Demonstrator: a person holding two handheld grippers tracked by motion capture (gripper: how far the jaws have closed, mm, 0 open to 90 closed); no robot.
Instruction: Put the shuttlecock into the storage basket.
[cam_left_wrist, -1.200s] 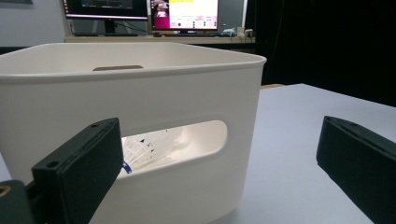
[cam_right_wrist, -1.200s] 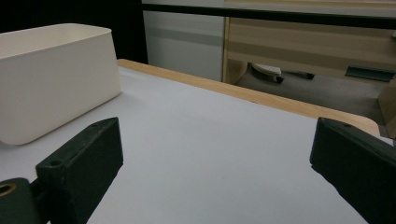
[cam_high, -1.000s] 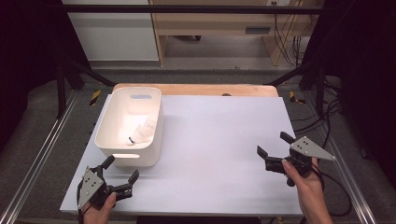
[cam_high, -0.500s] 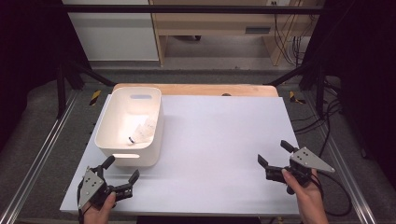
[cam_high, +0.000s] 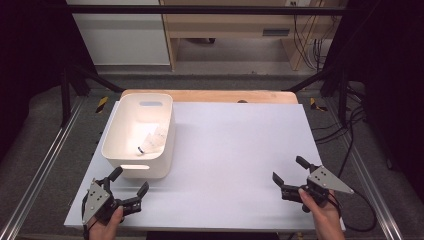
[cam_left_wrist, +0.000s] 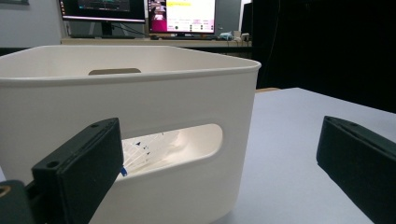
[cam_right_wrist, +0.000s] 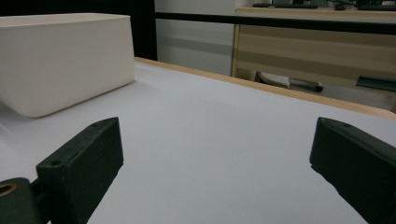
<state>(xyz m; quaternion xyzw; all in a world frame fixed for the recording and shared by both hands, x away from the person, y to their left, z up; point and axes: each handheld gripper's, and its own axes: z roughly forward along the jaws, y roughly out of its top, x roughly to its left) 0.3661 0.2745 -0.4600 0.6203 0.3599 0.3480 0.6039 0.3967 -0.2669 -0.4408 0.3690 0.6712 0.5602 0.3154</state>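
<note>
A pale wooden cabinet (cam_high: 235, 22) stood beyond the far edge of the white-topped desk (cam_high: 240, 150), black cables (cam_high: 350, 135) trailed over the grey floor (cam_high: 45, 125) at its right, and two lit monitors (cam_left_wrist: 140, 11) glowed on a counter behind it.

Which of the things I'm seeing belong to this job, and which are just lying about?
In the job:
white bin
small white item with blue marks inside it
left hand-held gripper, open
right hand-held gripper, open

Just lying about:
wooden cabinet behind the table
cables on the floor
monitors
</note>
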